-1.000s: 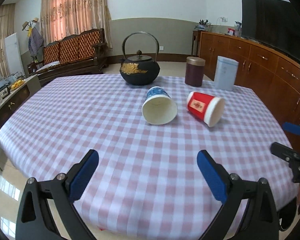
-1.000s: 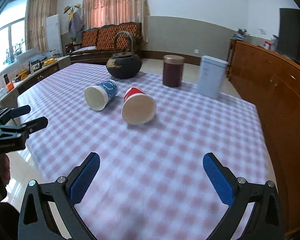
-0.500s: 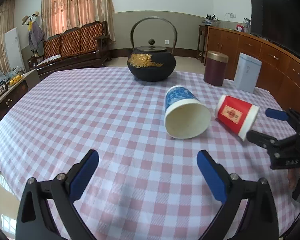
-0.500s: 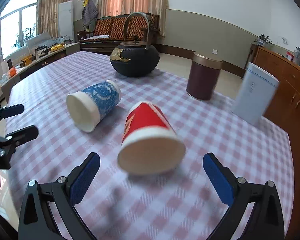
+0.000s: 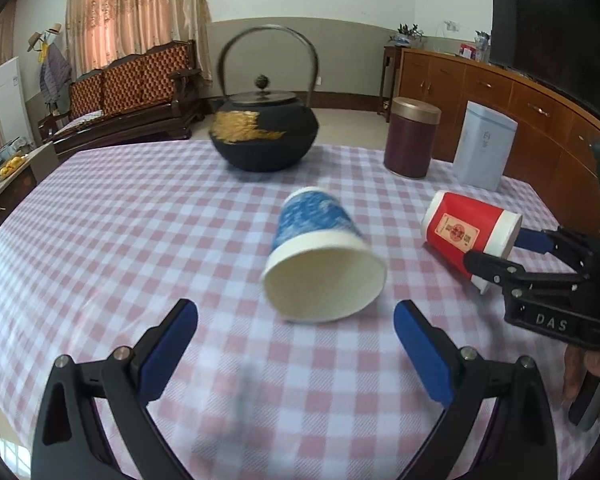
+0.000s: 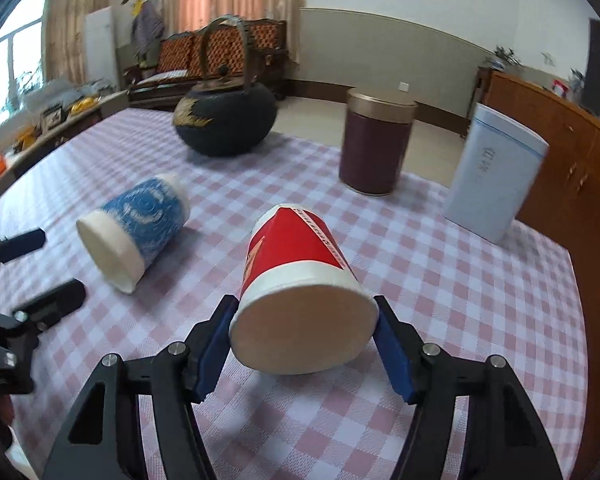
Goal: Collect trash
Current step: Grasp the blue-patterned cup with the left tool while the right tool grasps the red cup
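Observation:
Two paper cups lie on their sides on the pink checked tablecloth (image 5: 120, 248). The blue cup (image 5: 320, 256) lies mouth towards me, just ahead of my open left gripper (image 5: 296, 344), which is empty. The red cup (image 6: 300, 292) has its white rim between the blue pads of my right gripper (image 6: 304, 340); the pads sit against the rim on both sides. In the left wrist view the red cup (image 5: 468, 232) shows at the right with the right gripper (image 5: 512, 252) around its rim. The blue cup also shows in the right wrist view (image 6: 136, 228).
A black iron teapot (image 5: 264, 140) stands at the back of the table. A dark red canister with a gold lid (image 5: 410, 140) and a pale blue box (image 5: 484, 148) stand at the back right. A wooden sideboard (image 5: 520, 100) runs along the right wall.
Both grippers have moved forward to the cups. The right jaws have narrowed from wide open to touch the red cup's rim. The left jaws stay wide open, closer to the blue cup.

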### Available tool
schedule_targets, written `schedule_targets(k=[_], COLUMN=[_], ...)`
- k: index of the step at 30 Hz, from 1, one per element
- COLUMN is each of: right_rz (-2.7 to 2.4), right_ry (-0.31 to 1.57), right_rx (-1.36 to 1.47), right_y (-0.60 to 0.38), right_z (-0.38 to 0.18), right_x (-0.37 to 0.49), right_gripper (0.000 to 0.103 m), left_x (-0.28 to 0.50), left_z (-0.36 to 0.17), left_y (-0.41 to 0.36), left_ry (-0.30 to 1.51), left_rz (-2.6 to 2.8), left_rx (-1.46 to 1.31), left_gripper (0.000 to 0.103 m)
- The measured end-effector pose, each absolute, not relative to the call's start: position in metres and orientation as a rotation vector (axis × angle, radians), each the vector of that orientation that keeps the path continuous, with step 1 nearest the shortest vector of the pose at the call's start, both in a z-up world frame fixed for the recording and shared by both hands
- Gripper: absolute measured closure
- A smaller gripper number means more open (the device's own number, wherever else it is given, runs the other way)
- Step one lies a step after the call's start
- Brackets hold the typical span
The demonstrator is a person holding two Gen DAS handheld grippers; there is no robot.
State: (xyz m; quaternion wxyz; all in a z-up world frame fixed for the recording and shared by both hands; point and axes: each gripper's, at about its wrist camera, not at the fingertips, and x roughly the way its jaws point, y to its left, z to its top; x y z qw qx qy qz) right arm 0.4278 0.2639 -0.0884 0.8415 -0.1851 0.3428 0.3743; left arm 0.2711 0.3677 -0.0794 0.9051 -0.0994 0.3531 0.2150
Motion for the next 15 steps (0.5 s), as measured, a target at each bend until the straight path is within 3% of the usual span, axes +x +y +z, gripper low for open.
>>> schedule_targets(k=[7, 9, 10, 15], right_rz=[0.759, 0.759, 0.763, 0.794], right_ry=[0.723, 0.732, 0.737, 0.734], right_rx=[-0.392, -0.380, -0.375, -0.363], right_y=[0.266, 0.266, 0.265, 0.258], right_z=[-0.084, -0.083, -0.083, -0.083], right_x=[0.439, 0.442, 0.443, 0.433], right_gripper=[0.036, 0.038, 0.039, 0.048], left_x=[0.306, 0.312, 0.314, 0.302], left_z=[-0.086, -0.092, -0.095, -0.089], left_y=[0.373, 0.378, 0.380, 0.379], left_ry=[0.767, 0.788, 0.798, 0.757], left_rz=[0.441, 0.441, 0.434, 0.373], left_rx=[-0.219, -0.232, -0.241, -0.254], left_gripper=[0.005, 0.013, 0.027, 0.039])
